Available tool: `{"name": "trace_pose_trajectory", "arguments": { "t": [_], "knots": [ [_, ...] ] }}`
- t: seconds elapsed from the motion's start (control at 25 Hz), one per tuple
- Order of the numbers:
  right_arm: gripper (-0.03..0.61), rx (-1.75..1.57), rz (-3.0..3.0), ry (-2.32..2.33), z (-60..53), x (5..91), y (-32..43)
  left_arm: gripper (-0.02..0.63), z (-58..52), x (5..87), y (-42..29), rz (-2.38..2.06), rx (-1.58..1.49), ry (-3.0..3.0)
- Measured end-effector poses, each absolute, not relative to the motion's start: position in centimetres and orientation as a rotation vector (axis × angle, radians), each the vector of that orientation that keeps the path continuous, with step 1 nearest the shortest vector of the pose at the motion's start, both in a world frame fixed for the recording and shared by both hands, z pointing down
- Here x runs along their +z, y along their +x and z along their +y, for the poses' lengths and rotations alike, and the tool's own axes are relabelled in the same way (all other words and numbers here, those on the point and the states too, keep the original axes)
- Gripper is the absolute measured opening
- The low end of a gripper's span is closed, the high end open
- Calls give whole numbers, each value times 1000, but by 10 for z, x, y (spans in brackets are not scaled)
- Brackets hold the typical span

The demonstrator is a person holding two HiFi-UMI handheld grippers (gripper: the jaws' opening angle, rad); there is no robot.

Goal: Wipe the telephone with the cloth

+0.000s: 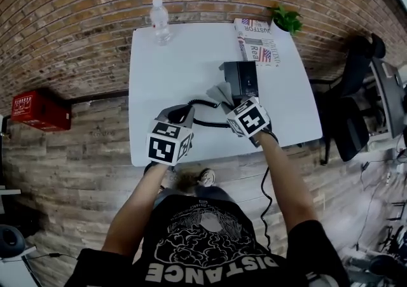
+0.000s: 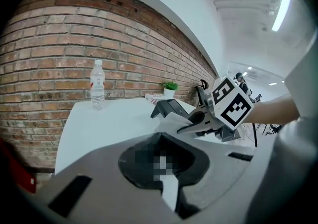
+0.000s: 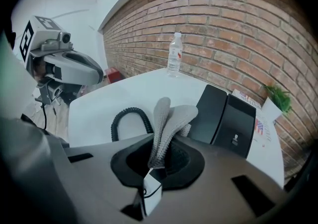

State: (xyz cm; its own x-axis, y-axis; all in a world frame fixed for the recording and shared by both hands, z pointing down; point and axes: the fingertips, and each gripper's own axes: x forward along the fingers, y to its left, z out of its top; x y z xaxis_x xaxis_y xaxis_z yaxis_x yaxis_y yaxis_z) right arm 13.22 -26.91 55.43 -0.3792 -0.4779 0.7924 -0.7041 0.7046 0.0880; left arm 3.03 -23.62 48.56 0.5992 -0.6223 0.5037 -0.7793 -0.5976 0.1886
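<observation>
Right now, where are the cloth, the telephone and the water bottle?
cloth (image 3: 170, 118): right gripper view, on the grey fold standing up from the jaws.
telephone (image 3: 234, 121): right gripper view, on the black top face of its body.
water bottle (image 1: 160, 23): head view, on the middle of its clear body.

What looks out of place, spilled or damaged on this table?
Nothing is spilled or visibly damaged. The bottle stands upright and the telephone looks intact. Only the coiled cord sprawls loose on the table, near the cloth in the right tool.
</observation>
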Motion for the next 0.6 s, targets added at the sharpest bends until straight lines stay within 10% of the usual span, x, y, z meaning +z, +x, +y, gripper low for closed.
{"name": "trace_pose_trajectory", "arguments": {
  "t": [0.6],
  "knots": [
    [11, 472, -2022, 1013, -232, 573, 138, 5, -230, 482, 24, -1034, 607, 2478]
  ]
}}
